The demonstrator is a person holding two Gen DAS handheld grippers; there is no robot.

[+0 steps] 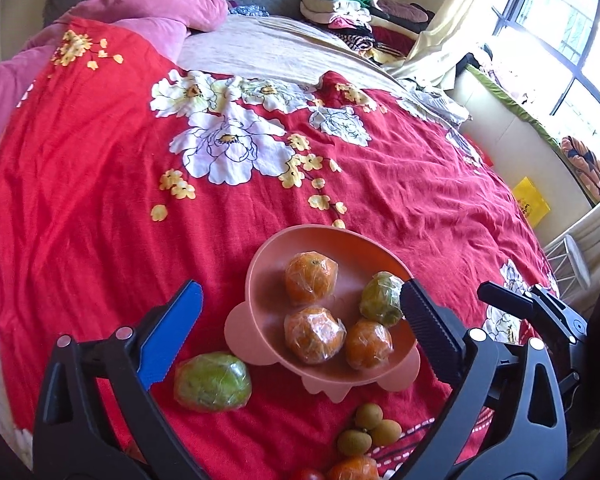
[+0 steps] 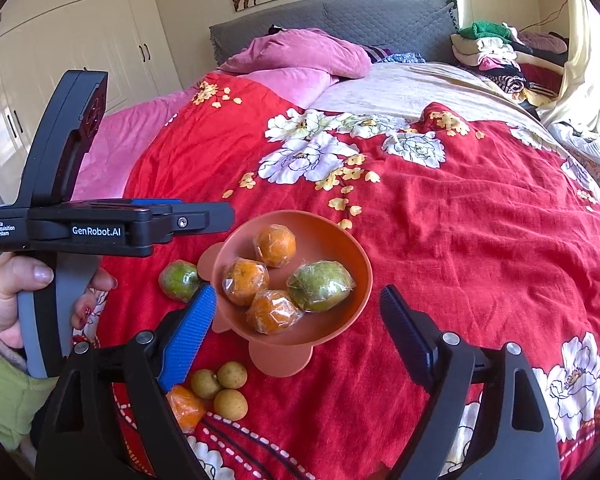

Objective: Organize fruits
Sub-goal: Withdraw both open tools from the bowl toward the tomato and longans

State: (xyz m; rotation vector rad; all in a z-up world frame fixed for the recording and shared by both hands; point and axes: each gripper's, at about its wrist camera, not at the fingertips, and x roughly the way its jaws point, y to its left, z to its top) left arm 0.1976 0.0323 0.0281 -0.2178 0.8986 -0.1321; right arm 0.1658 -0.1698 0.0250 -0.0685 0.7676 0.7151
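Note:
A pink bowl [image 1: 260,280] [image 2: 356,256] sits on the red floral bedspread and holds three wrapped oranges [image 1: 311,283] [image 2: 275,245] and one wrapped green fruit [image 1: 381,299] [image 2: 320,285]. Another wrapped green fruit [image 1: 213,381] [image 2: 179,281] lies on the bedspread left of the bowl. Three small longans [image 1: 370,430] [image 2: 224,388] and a wrapped orange [image 1: 352,469] [image 2: 185,407] lie in front of it. My left gripper [image 1: 300,304] is open and empty, its jaws straddling the bowl. My right gripper [image 2: 298,300] is open and empty over the bowl's near rim.
Pink pillows [image 2: 300,56] and a grey headboard [image 2: 340,16] are at the far end of the bed. Folded clothes [image 2: 496,56] are piled at the far right. A window [image 1: 560,32] and a yellow bag [image 1: 531,200] are on the right. A small red fruit [image 1: 308,474] is at the frame bottom.

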